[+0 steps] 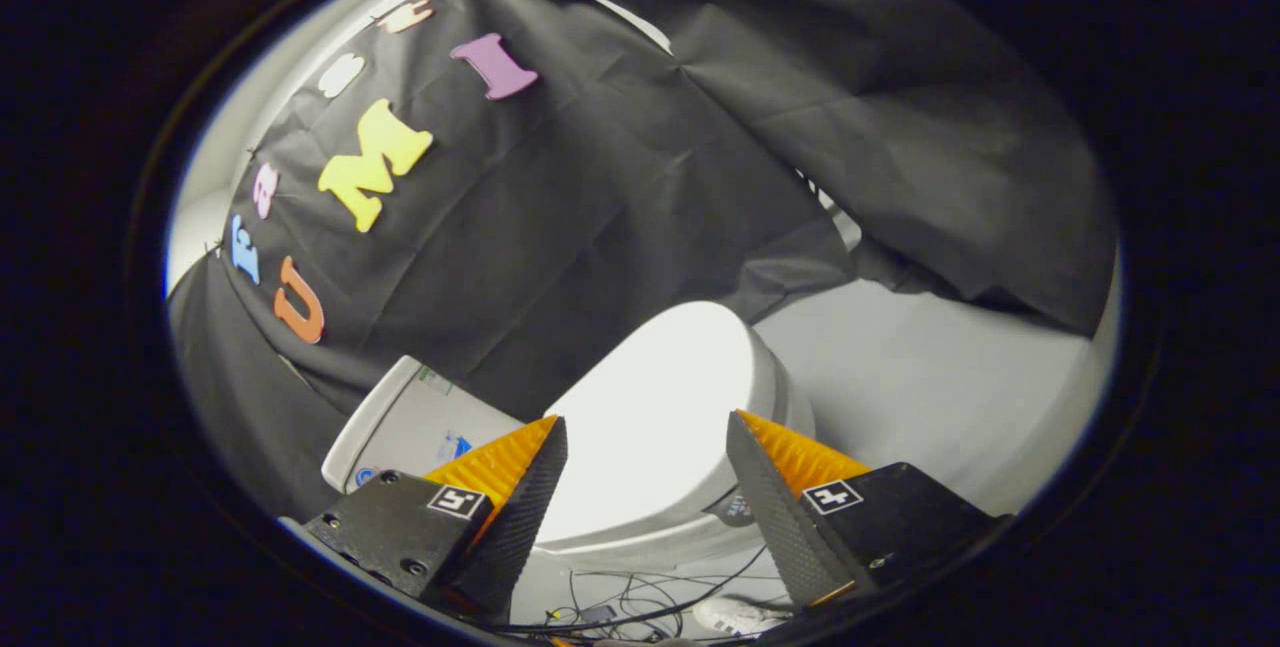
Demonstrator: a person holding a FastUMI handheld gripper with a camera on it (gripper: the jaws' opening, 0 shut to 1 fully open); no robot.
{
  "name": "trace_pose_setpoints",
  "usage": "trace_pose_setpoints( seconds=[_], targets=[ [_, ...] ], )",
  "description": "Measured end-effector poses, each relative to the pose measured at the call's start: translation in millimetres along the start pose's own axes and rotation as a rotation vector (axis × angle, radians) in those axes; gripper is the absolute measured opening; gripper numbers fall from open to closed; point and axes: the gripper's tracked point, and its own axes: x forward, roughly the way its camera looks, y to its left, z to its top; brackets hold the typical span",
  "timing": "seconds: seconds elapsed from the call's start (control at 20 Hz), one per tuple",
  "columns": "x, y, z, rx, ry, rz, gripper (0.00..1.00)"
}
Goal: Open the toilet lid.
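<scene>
Gripper view: parted gripper facing closed toilet lid

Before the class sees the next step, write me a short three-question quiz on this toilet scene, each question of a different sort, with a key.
1. True or false: the toilet lid is already raised.
2. The fingers of the hand-held gripper are: A) spread apart with nothing between them, B) pressed on the lid, C) closed together.
3. Fill in: the loose cables lie on the ____ below the toilet bowl.

Key: 1 false, the lid lies flat and closed, beyond the fingers. 2 A. 3 floor.
</scene>
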Motion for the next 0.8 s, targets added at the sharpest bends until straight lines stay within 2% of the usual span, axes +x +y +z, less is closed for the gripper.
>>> trace_pose_setpoints(
  seconds=[0.8],
  targets=[
    [18,-65,-45,0.159,0.126,-0.032,0.99]
  ],
)
